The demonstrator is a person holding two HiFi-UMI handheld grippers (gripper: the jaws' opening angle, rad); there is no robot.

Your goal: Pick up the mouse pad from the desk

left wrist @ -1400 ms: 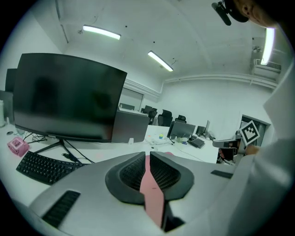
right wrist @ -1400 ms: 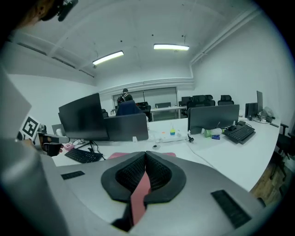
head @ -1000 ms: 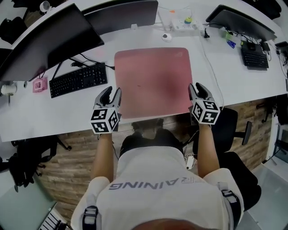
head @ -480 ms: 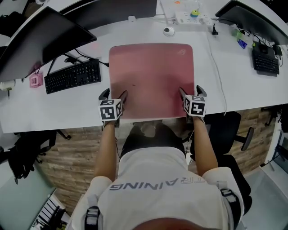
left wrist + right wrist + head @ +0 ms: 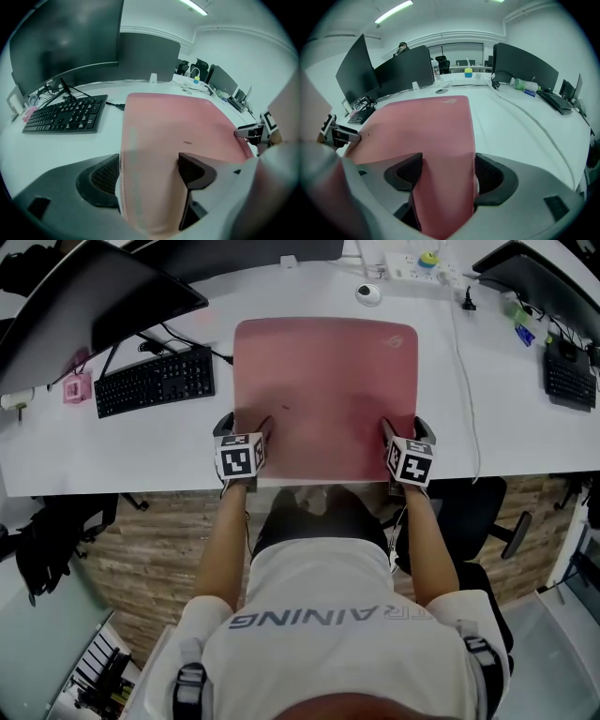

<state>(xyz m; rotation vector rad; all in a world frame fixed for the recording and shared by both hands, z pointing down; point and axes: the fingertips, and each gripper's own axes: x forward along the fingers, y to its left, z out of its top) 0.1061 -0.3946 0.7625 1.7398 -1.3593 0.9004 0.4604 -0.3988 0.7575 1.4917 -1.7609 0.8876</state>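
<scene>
- Where the white desk (image 5: 141, 451) runs toward its near edge, the pink mouse pad (image 5: 323, 399) lies flat at the middle, its near side just short of that edge.
- Left gripper (image 5: 246, 423): set down at the pad's near left corner. In the left gripper view the jaws of this gripper (image 5: 150, 176) stand wide apart and are opening; the left margin of the mouse pad (image 5: 178, 122) runs between them, unclamped, with one jaw on the bare desk and the other over the pad.
- Right gripper (image 5: 404, 425): set down at the near right corner. In the right gripper view its jaws (image 5: 446, 173) are wide but closing; the right margin of the mouse pad (image 5: 426, 126) lies between them, with no firm clamp visible.
- Black keyboard (image 5: 155, 381): left of the pad, apart from it.
- Dark monitor (image 5: 94, 306): far left, beyond the keyboard.
- Power strip (image 5: 412, 263): at the far edge, beyond the pad's far right corner.
</scene>
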